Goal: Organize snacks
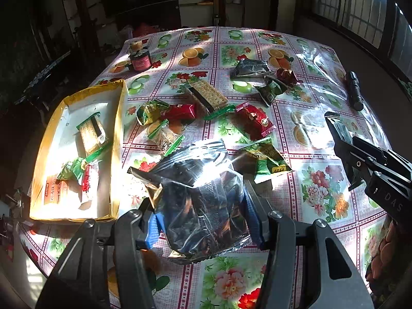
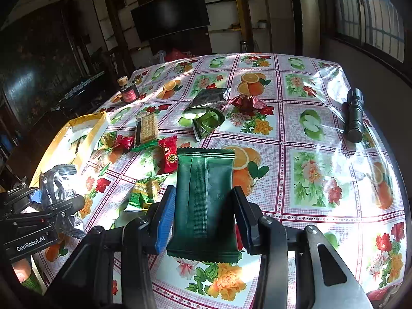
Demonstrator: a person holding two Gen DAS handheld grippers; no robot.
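Left claw [image 1: 203, 221] clamped on a crinkly silver foil packet [image 1: 203, 195], pads pressing both sides, held above the bench [image 1: 322, 185] just right of the yellow-rimmed box [image 1: 117, 139]. Right claw [image 2: 203, 206] gripping a dark green snack packet [image 2: 204, 200], upright, seam facing cam, off the bench. Box already has cracker pack [image 1: 91, 131] + a few small snacks. Loose on bench btwn box & far edge: red packets [image 1: 255, 121], crackers [image 1: 208, 95], green sweets [image 1: 270, 162]. Black torch [image 2: 354, 116] at right edge, small jar [image 1: 140, 59] far left.
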